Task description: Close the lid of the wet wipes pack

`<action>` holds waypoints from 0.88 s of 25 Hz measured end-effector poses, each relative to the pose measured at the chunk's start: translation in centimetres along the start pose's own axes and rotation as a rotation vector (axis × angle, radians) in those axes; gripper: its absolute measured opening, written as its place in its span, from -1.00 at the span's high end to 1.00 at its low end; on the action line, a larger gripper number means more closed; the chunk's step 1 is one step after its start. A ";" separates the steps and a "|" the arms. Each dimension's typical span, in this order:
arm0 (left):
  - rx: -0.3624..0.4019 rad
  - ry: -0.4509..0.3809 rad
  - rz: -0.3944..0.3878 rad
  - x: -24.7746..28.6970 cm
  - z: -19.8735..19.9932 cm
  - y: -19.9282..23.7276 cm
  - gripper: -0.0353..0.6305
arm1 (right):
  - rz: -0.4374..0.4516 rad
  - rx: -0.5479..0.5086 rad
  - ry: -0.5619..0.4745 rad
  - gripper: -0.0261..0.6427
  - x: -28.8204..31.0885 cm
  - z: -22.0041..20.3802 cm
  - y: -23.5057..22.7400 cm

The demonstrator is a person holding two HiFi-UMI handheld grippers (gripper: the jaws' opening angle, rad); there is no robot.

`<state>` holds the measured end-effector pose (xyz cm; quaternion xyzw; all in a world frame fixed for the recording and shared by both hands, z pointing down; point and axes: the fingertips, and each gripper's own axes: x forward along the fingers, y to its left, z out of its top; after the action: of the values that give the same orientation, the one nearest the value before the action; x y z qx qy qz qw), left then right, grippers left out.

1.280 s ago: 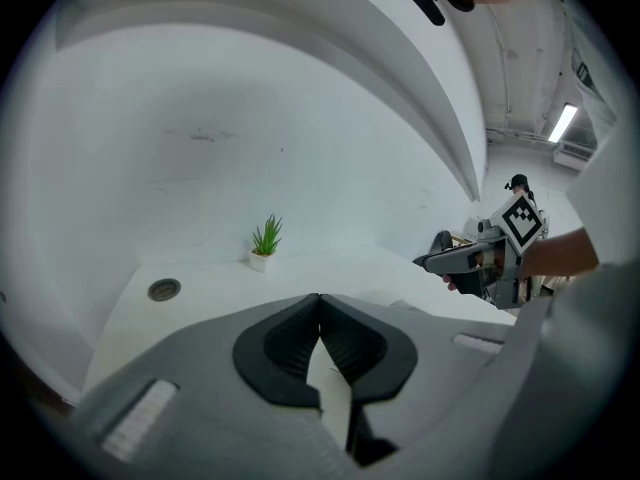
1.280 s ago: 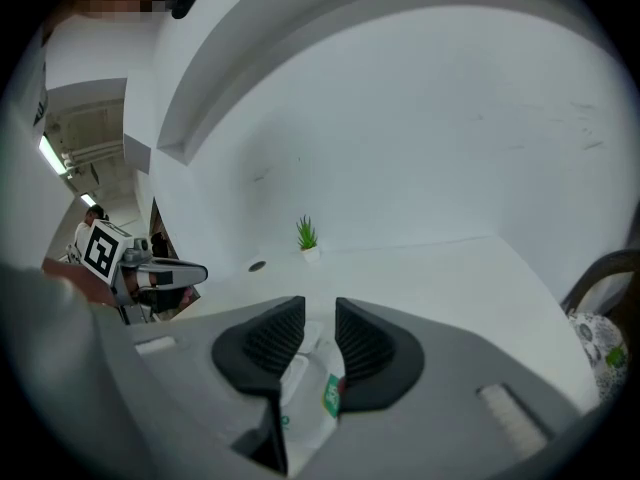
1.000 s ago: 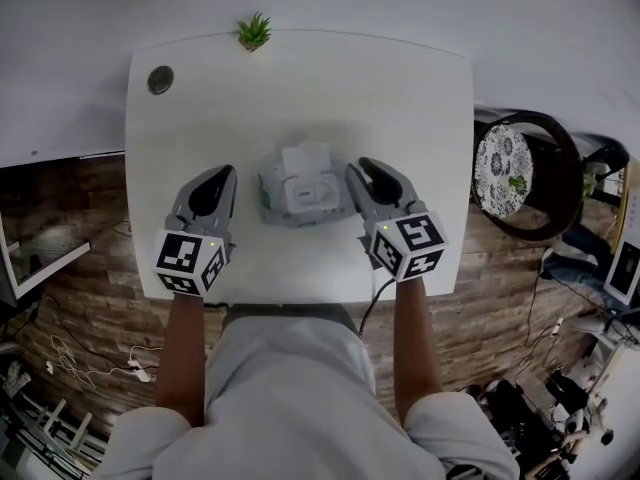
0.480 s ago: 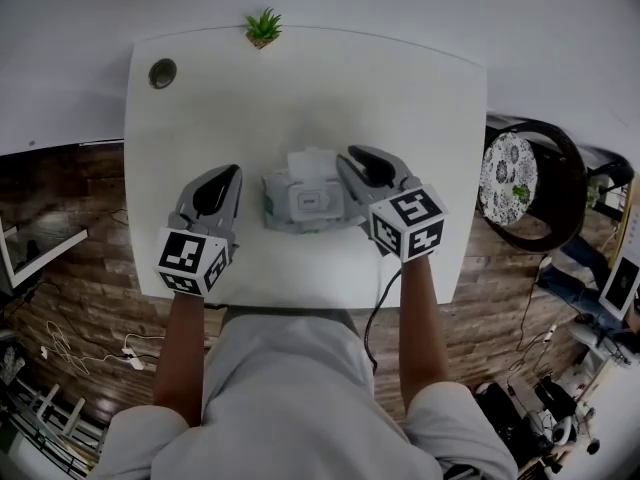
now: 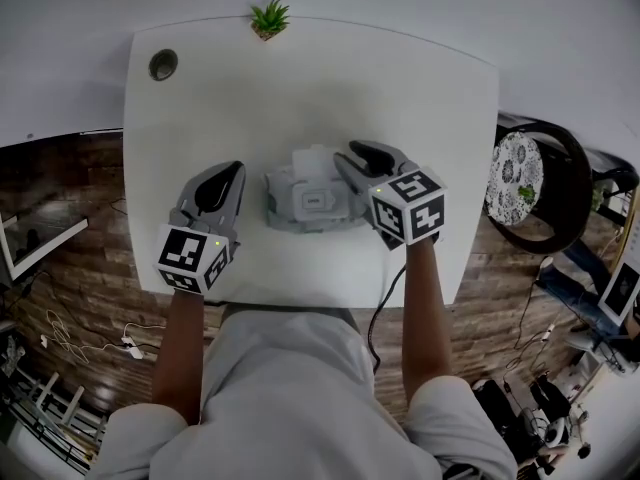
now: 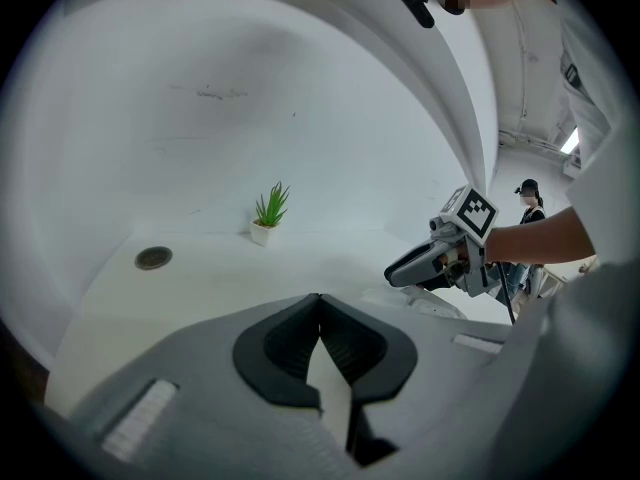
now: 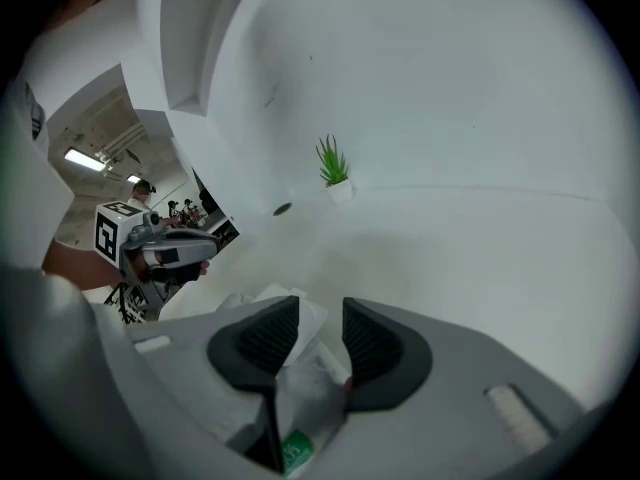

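The wet wipes pack (image 5: 308,206) lies in the middle of the white table (image 5: 200,108), its white lid (image 5: 308,158) standing open at the far side. My right gripper (image 5: 350,160) hangs over the pack's right far corner, beside the lid. In the right gripper view its jaws have just been opening and stand apart (image 7: 320,313); the lid (image 7: 292,313) and crinkled pack (image 7: 300,398) show in the gap below, and no pad presses on them. My left gripper (image 5: 222,180) rests left of the pack, apart from it, its jaws shut (image 6: 320,300) on nothing.
A small potted plant (image 5: 270,18) stands at the table's far edge and a round cable grommet (image 5: 163,64) sits at the far left corner. A chair with a patterned cushion (image 5: 515,168) stands to the right of the table. The near table edge runs just behind both grippers.
My right gripper has moved left and down, from beside the pack to over its right far corner by the lid, and its jaws have spread wider. The left gripper has stayed put.
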<state>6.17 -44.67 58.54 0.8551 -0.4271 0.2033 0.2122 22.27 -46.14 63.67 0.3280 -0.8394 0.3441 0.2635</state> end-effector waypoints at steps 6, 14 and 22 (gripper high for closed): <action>0.001 -0.007 -0.006 -0.1 0.2 0.0 0.89 | 0.068 -0.006 0.090 0.50 0.6 -0.6 0.4; 0.012 -0.007 -0.017 0.0 0.2 -0.2 0.89 | 0.105 -0.020 0.165 0.50 1.6 -1.3 0.9; 0.020 -0.020 -0.024 -0.2 0.6 -0.4 0.89 | 0.120 -0.085 0.101 0.50 0.2 0.1 2.0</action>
<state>6.47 -44.61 57.87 0.8642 -0.4171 0.1963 0.2018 20.62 -45.19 62.94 0.2477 -0.8570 0.3396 0.2982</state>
